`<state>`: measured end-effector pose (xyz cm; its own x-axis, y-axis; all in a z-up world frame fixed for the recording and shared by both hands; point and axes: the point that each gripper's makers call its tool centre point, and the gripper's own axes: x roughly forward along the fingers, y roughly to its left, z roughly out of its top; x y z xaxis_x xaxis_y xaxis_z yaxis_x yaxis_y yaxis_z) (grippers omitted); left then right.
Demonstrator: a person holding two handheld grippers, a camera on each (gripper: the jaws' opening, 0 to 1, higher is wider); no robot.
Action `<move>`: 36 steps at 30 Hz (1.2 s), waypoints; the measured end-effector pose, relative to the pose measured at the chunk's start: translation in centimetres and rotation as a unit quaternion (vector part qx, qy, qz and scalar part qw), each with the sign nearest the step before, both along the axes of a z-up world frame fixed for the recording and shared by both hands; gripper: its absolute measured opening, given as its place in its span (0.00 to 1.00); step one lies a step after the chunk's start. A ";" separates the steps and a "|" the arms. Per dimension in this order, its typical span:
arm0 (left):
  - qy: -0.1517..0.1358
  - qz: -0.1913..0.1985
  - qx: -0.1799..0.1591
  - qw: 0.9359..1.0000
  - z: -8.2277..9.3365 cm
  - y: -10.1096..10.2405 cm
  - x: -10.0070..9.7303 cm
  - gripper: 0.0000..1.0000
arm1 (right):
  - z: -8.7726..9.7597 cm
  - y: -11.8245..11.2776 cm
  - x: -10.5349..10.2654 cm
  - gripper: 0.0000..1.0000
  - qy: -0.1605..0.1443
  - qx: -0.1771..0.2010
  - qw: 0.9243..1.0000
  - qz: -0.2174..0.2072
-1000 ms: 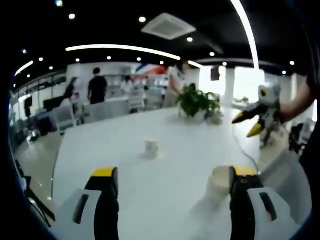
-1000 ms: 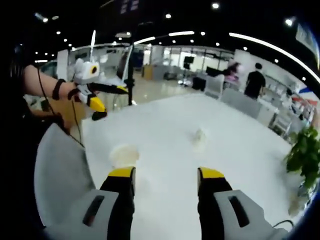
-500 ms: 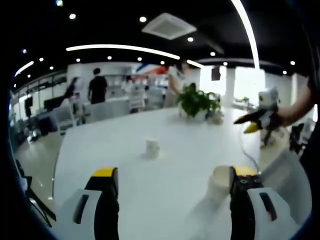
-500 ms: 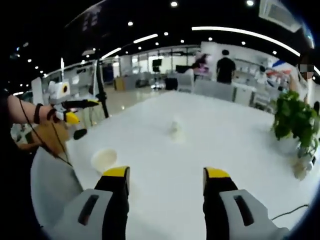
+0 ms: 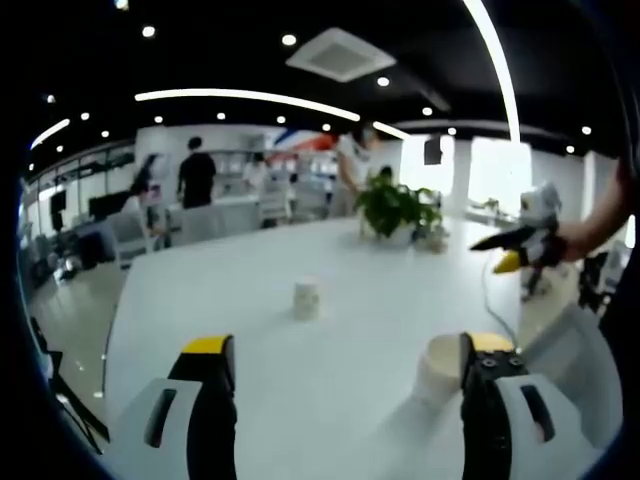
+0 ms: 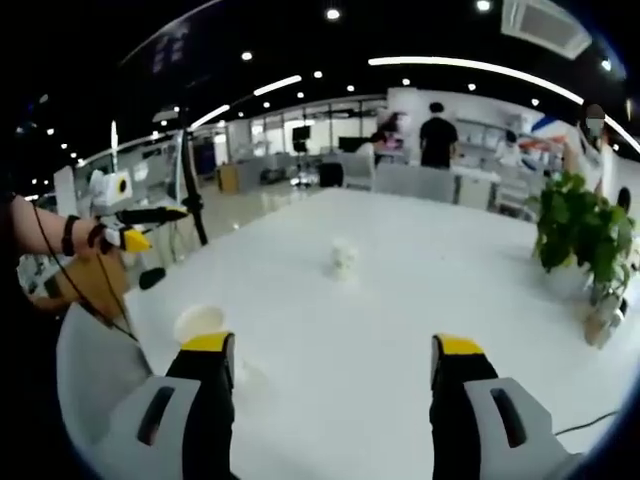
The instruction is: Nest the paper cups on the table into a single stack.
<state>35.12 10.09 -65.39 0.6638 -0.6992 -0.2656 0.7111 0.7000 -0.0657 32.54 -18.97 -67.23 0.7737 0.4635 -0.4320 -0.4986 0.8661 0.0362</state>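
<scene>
The right gripper [image 6: 332, 360] has swung round since a second ago — the plant [image 6: 583, 232] now sits at three o'clock in its view, and its jaws have spread wider, nothing between them. Near paper cup [image 6: 199, 326] stands upright at nine o'clock, just beside the left jaw; far paper cup [image 6: 343, 258] sits at twelve, well apart on the white table [image 6: 450, 270]. In the left gripper view, the left gripper [image 5: 340, 362] gapes open too — the near cup touching or just beside its right jaw at four o'clock, I cannot tell which, and the far cup at twelve.
</scene>
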 end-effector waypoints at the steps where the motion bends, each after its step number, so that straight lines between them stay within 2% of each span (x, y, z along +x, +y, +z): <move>1: 0.000 0.000 0.003 1.000 -0.1 0.0 0.0 0.93 | 0.0 0.0 0.1 0.86 -0.001 0.000 1.000 -0.001; 8: 0.004 0.001 0.002 1.000 -0.2 0.0 0.1 0.93 | -0.3 -0.3 0.4 1.00 -0.005 -0.004 1.000 -0.011; 23: 0.007 0.000 0.007 1.000 -0.5 -0.1 0.4 0.93 | -0.2 -0.5 0.4 0.99 -0.003 0.002 1.000 -0.015; 36: 0.006 0.006 0.006 1.000 -0.3 -0.4 1.6 0.91 | -0.8 -0.8 0.1 0.97 0.002 0.009 1.000 -0.016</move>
